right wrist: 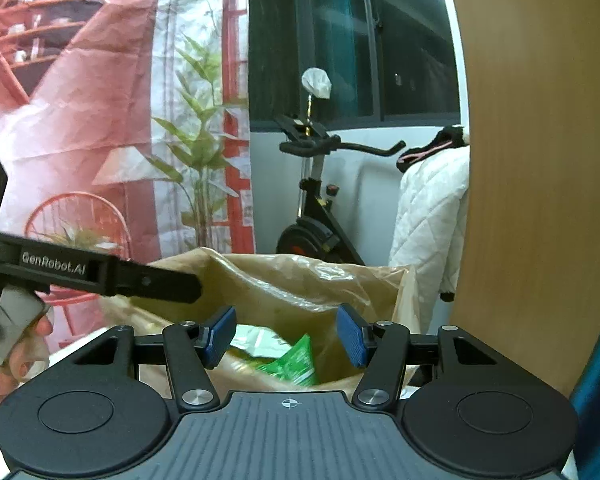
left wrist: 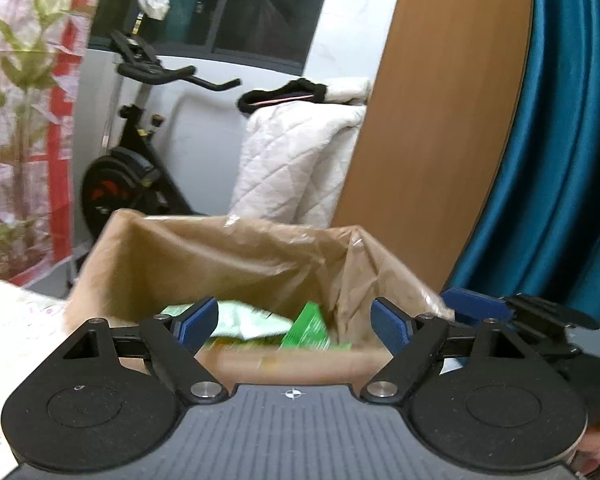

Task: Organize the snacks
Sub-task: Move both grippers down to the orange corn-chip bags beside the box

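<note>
Two claws point at an open cardboard box [left wrist: 228, 248] lined with a crinkled clear plastic sheet [left wrist: 260, 236]. The left claw [left wrist: 294, 326] stands wide, its blue pads [left wrist: 198, 322] apart with nothing pressed between them; through the gap the inside of the box shows. The right claw [right wrist: 286, 336] is set narrower, also with nothing between its blue pads [right wrist: 352, 336], and it hangs just before the near rim of the same box [right wrist: 300, 280].

Inside the box lie the snacks: a bright green packet [left wrist: 310, 330] standing on a slant near the middle, and a pale green and white packet [left wrist: 248, 322] lying beside it to the left. From the right wrist view the same green packet [right wrist: 298, 362] shows low in the box with a pale packet [right wrist: 260, 340] behind it. Both are blurred, so the printing cannot be read.

In the right wrist view the left claw's black arm [right wrist: 100, 274] reaches in from the left edge, and a hand [right wrist: 16, 356] grips its grey handle. In the left wrist view the right claw's blue pad [left wrist: 476, 306] shows at the right rim of the box.

Behind the box stand an exercise bike [left wrist: 132, 152], a white quilted cover [left wrist: 296, 160] draped over something, a wooden panel [left wrist: 440, 120], a teal curtain [left wrist: 560, 140] and a printed backdrop [right wrist: 100, 120] with red shelves and bamboo.
</note>
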### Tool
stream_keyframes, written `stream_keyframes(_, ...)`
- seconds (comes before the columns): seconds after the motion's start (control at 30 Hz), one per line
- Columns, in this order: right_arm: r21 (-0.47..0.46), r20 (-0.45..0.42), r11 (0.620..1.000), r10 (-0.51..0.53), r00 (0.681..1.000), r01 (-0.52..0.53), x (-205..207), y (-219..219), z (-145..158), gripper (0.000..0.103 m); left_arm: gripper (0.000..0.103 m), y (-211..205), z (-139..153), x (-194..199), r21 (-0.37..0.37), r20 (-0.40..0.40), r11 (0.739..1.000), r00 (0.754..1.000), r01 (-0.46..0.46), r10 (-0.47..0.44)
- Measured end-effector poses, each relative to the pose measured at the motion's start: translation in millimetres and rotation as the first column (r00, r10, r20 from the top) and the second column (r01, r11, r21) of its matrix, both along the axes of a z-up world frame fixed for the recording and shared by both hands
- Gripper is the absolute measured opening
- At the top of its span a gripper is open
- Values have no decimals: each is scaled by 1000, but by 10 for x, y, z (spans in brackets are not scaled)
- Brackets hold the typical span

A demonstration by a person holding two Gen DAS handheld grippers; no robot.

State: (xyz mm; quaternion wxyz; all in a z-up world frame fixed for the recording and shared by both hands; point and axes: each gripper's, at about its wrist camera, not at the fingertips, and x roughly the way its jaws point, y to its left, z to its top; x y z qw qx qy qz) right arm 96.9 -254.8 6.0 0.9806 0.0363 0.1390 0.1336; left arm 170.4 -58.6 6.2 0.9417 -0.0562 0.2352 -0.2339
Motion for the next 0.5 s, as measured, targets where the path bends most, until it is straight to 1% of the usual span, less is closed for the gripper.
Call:
stream_keyframes(0.17, 10, -8, 999, 31, 999, -31, -338, 67, -39, 53, 84, 70, -89, -319, 46, -13, 998, 999, -32, 33)
stream_keyframes(0.27, 14, -20, 999, 38, 999, -38, -513, 98, -128, 53, 83, 91, -179, -466, 45, -14, 998, 999, -32, 33)
stream_keyframes(0.43, 24, -58, 1000, 21, 998, -20, -723, 67, -389, 53, 75, 89, -395, -626, 22, -63, 1000, 998, -16, 17)
stream_keyframes(0.5, 18, -85, 1000, -1, 996, 2, -764, 24, -548, 53, 66, 43, -501, -648, 30, -84, 999, 996, 12, -9)
